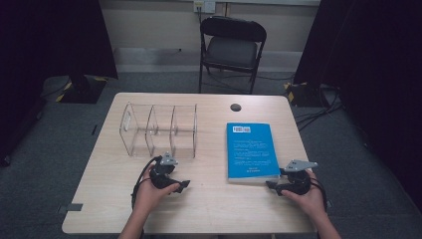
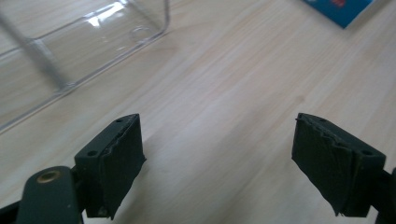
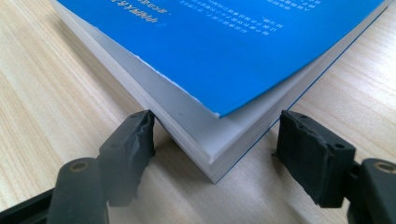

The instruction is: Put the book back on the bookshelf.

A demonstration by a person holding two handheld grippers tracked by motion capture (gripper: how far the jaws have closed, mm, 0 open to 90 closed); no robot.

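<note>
Blue book's [image 3: 233, 42] near corner sits between the open, empty right claw [image 3: 215, 144]; closing there risks slipping off.

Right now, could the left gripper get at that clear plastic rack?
Probably yes. The left gripper sits open on the bare table just in front of the clear rack, with nothing lying between them; the blue book lies off to the side.
</note>
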